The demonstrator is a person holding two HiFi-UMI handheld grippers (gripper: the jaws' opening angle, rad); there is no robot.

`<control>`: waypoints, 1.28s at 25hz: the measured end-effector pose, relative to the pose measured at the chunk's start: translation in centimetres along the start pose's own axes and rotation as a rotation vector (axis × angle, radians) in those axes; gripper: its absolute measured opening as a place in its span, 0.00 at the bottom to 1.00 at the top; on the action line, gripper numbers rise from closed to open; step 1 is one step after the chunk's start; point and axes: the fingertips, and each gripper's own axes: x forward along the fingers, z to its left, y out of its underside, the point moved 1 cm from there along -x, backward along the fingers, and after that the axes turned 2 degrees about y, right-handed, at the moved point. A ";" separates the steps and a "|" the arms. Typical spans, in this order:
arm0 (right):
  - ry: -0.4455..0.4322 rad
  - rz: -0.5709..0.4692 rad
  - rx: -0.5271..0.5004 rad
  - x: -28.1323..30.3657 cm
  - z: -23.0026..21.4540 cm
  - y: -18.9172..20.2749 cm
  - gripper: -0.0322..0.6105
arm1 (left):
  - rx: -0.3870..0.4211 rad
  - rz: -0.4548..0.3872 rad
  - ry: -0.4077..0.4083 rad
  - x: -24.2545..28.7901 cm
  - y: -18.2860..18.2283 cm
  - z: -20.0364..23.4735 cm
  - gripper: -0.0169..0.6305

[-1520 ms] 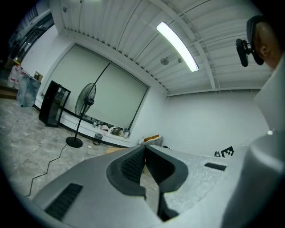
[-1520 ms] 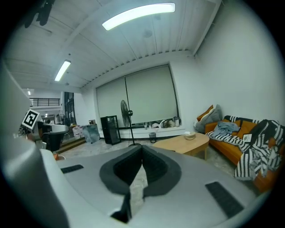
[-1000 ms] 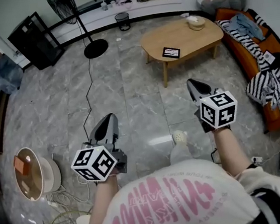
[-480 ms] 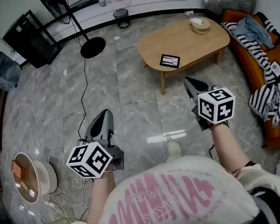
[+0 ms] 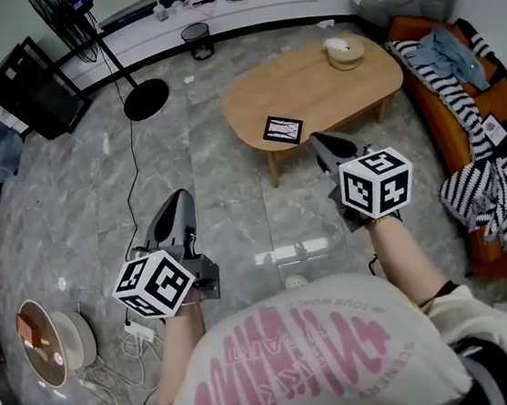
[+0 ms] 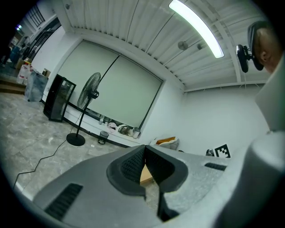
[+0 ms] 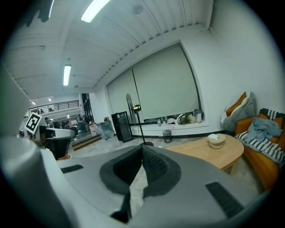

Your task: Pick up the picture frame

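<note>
Bowl (image 5: 345, 52) holding something white, picture frame (image 5: 282, 130), table (image 5: 328, 96)

Oval wooden coffee table (image 5: 327, 92) stands on grey marble floor (image 5: 205, 180). A picture frame (image 5: 283, 130) lies flat near its front edge; a bowl (image 5: 343, 52) sits toward the far end.

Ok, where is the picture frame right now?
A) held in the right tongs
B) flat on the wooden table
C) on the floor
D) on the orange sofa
B: the picture frame lies flat on the wooden table, just ahead of the shut, empty right tongs.
</note>
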 end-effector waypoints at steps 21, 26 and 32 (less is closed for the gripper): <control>0.059 0.042 0.124 5.3 -6.2 0.2 0.06 | -0.020 0.126 0.165 15.1 0.1 0.7 0.03; 0.118 0.032 0.131 8.7 -8.3 -2.3 0.06 | -0.028 0.134 0.235 20.9 -2.8 2.1 0.03; 0.197 -0.064 0.143 12.9 -10.4 -7.5 0.06 | 0.018 0.122 0.327 26.6 -7.5 3.9 0.03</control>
